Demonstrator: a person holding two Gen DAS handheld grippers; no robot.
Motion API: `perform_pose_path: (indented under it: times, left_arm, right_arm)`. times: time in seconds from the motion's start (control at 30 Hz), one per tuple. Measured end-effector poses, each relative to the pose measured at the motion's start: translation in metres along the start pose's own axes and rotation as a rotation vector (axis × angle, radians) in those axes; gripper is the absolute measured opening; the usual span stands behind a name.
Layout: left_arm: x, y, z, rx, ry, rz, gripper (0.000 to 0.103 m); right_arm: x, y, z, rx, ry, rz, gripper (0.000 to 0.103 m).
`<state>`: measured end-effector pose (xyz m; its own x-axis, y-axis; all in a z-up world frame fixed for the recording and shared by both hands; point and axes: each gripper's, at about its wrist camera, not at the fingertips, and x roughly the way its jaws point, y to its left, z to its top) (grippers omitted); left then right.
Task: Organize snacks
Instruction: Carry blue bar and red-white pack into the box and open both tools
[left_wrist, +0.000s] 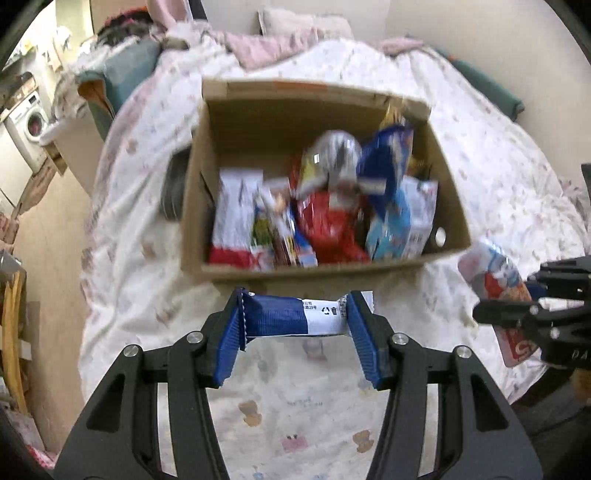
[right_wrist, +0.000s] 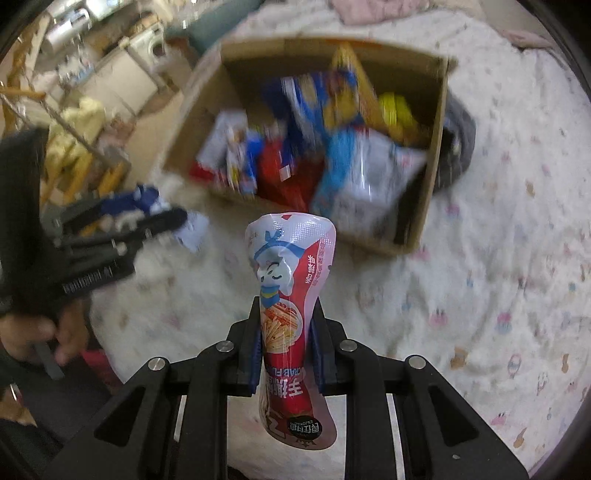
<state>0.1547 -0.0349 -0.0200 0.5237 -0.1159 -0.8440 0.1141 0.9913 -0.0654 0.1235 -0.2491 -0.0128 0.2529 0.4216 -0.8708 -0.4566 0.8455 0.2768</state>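
While poised near the open brown cardboard box (left_wrist: 207, 206) of snacks: left gripper (left_wrist: 295, 314) clamping blue-and-white wrapped bar (left_wrist: 291, 314), right gripper (right_wrist: 286, 350) squeezing red-and-white crab-stick pouch (right_wrist: 291, 273).

- cardboard box (left_wrist: 236, 122): plain brown, matt
- blue-and-white snack packet (left_wrist: 291, 318): crinkly plastic film, slight sheen
- crab-stick snack pouch (right_wrist: 288, 295): glossy plastic
- bedspread (left_wrist: 295, 417): soft printed cloth, matt
- left gripper (left_wrist: 295, 317): matt black plastic w/ ribbed blue pads (left_wrist: 365, 339), metal pins

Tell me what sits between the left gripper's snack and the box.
Only patterned bedspread: the left wrist view shows the blue-and-white packet in the left gripper just short of the box.
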Motion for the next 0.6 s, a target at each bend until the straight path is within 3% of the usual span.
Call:
perform_pose_path:
  times: [0.2, 0.43, 0.6]
  left_arm:
    - [-0.019, 0.013, 0.026, -0.014, -0.066, 0.015, 0.050]
    - [-0.021, 0.027, 0.054, -0.028, -0.098, 0.036, 0.050]
    - [-0.019, 0.033, 0.074, -0.018, -0.117, 0.036, 0.050]
  right_arm:
    - [-0.021, 0.012, 0.036, 0.020, -0.145, 0.021, 0.022]
    - [-0.026, 0.035, 0.080, 0.008, -0.233, 0.020, 0.022]
    - [-0.017, 0.031, 0.101, 0.079, -0.283, 0.019, 0.023]
